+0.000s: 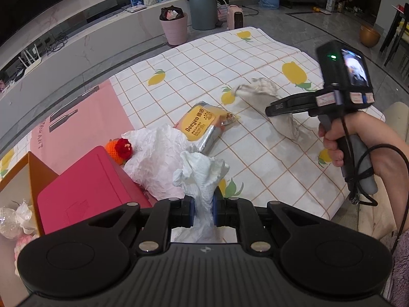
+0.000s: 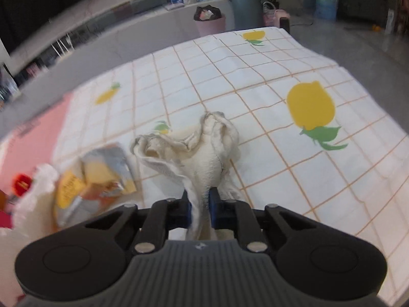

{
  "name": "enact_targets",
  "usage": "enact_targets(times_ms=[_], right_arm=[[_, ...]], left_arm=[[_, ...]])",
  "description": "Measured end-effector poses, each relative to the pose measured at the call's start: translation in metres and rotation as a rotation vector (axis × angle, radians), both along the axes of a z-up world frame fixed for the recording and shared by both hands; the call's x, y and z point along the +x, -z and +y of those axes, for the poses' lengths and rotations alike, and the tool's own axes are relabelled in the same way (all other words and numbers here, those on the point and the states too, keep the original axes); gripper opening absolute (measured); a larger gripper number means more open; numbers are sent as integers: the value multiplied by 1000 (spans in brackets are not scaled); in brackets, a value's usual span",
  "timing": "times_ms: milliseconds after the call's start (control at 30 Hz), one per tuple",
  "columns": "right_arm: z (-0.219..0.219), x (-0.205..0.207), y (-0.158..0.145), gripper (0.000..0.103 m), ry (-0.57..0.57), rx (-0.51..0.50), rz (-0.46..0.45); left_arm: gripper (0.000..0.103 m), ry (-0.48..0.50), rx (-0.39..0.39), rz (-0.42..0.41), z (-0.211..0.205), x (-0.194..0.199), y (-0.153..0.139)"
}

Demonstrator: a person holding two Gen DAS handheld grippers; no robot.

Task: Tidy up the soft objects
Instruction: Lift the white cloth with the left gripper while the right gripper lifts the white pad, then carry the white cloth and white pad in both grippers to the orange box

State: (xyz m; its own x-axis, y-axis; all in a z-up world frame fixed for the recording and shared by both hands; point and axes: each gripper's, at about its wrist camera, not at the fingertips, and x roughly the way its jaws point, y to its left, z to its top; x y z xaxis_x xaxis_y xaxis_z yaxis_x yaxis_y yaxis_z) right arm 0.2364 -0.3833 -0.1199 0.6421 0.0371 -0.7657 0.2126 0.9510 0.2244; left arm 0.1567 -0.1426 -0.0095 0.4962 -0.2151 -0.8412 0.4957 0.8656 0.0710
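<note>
My left gripper (image 1: 203,211) is shut on a crumpled white tissue (image 1: 200,171), which stands up between its blue pads. My right gripper (image 2: 199,208) is shut on a cream cloth (image 2: 204,151); the cloth bunches ahead of the pads and trails on the lemon-print sheet (image 2: 268,76). From the left wrist view the right gripper (image 1: 271,109) shows as a black tool in a hand (image 1: 340,140), with the cream cloth (image 1: 263,89) hanging from its tip. A yellow Deeyeo pack (image 1: 202,125), white crinkled paper (image 1: 156,158) and an orange-red knitted toy (image 1: 121,151) lie at the sheet's left.
A red box lid (image 1: 89,192) and an orange box (image 1: 18,179) holding soft items sit at the near left. Beyond the sheet stand a pink bin (image 1: 175,29), a grey bin (image 1: 203,7) and a low TV bench (image 1: 76,33). The sheet's right edge (image 1: 358,102) drops to the floor.
</note>
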Motion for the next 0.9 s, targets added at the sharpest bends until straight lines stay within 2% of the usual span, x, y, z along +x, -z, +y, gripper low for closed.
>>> enact_targets(times_ms=[100, 267, 400, 500, 633, 700, 800, 900], right_arm=[[4, -3, -7, 11, -7, 21, -27], [21, -7, -21, 11, -50, 29, -75], [32, -10, -35, 11, -73, 51, -126], [45, -15, -47, 11, -100, 50, -166], [76, -27, -67, 11, -139, -22, -193], [92, -31, -77, 11, -152, -38, -205], [117, -35, -93, 12, -163, -44, -227], [149, -30, -106, 12, -190, -41, -236]], left_arm=[[15, -1, -5, -12, 1, 1, -7], [14, 40, 5, -80, -3, 2, -19], [12, 20, -24, -94, 4, 15, -27], [12, 6, -49, -135, 13, 26, -33], [11, -47, -93, -181, 34, 46, -49], [11, -110, -108, -192, 49, 57, -59], [11, -183, -158, -172, 79, 70, -73], [11, -248, -153, -221, 115, 74, -90]])
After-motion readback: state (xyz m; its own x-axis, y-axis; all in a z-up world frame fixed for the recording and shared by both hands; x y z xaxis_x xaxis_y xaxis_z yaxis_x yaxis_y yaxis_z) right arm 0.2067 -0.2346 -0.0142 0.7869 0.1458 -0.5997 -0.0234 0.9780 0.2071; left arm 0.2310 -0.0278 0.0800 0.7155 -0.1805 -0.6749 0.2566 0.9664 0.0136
